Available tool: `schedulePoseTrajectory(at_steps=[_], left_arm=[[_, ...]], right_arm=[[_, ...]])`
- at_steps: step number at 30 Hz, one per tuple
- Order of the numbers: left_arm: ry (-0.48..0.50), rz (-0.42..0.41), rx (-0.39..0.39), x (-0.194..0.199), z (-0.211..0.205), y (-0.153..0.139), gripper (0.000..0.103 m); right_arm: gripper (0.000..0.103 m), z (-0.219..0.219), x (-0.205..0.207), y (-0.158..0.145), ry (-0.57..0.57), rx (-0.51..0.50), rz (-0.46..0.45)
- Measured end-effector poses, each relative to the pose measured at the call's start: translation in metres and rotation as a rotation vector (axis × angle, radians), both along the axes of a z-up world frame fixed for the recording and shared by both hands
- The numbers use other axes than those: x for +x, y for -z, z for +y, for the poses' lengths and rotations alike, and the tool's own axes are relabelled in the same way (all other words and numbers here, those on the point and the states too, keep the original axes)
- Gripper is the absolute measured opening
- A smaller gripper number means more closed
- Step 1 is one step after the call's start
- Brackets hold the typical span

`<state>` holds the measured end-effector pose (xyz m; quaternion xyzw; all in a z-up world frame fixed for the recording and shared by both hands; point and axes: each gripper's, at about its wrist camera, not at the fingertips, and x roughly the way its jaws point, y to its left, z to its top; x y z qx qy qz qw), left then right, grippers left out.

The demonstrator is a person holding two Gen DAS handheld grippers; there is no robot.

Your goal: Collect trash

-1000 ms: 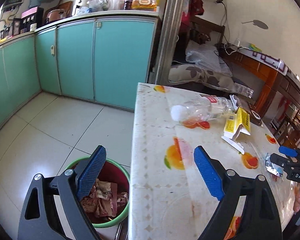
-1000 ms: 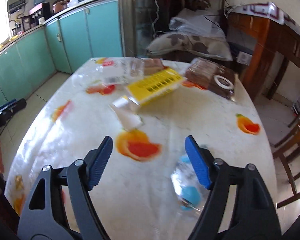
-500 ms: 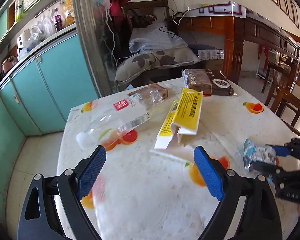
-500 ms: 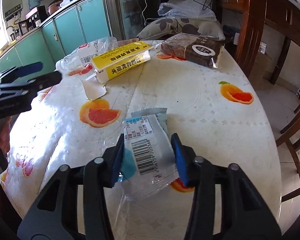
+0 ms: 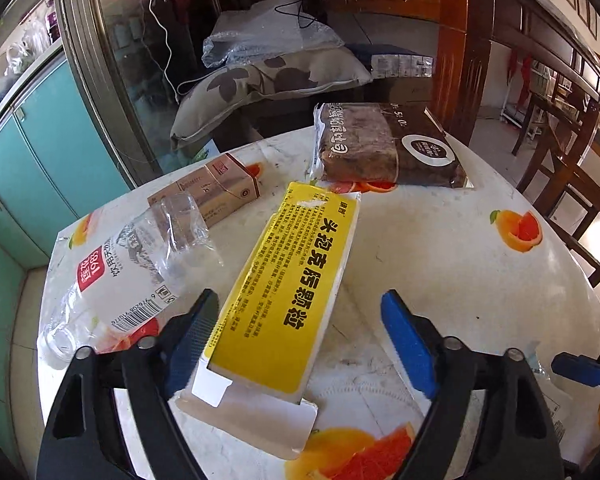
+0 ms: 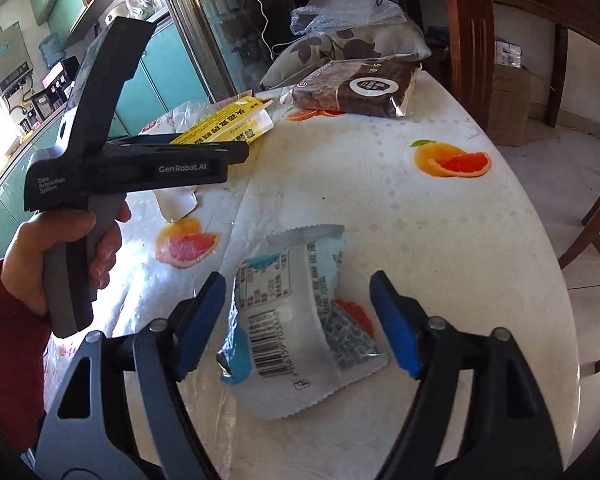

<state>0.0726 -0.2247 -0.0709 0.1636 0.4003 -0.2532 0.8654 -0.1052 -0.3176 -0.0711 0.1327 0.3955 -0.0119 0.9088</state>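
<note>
On the bench (image 5: 440,248) we straddle the yellow box (image 5: 288,280) with our left tongs (image 5: 300,336), just narrowing yet apart, ready to clamp. Our right tongs (image 6: 296,320), just reopened, bracket the crumpled wrapper (image 6: 296,320) unclamped, likely regripping.

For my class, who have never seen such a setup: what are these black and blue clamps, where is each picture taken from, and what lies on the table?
A person holds a hand-squeezed tool in each hand; a camera on each looks along its blue fingers. The left tool has been closing around the yellow box, not yet pinching it. The right tool has been opening around the snack wrapper, which lies loose. Also on the table: a crushed bottle, a small carton and a brown packet. Nothing is held.
</note>
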Motion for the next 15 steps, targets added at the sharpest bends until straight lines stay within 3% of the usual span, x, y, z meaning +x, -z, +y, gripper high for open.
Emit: schedulePoseTrajectory(at_steps=[3,5,12,15], left_arm=[[-0.004,0.037,-0.015,0.005,-0.001,0.004,0.041],[-0.008,0.036,-0.027,0.003,0.002,0.004,0.036],[-0.022,-0.008,-0.108,-0.021,0.032,-0.018,0.035],[-0.027,-0.046,-0.116,-0.037,0.049,-0.026,0.036]], right_arm=[[0.073,0.000,-0.003,-0.002,-0.006,0.003,0.000],[0.073,0.002,-0.004,-0.003,-0.012,-0.006,0.002],[0.072,0.009,-0.004,0.003,-0.040,-0.037,0.048],[0.059,0.018,-0.003,0.006,-0.059,-0.083,0.060]])
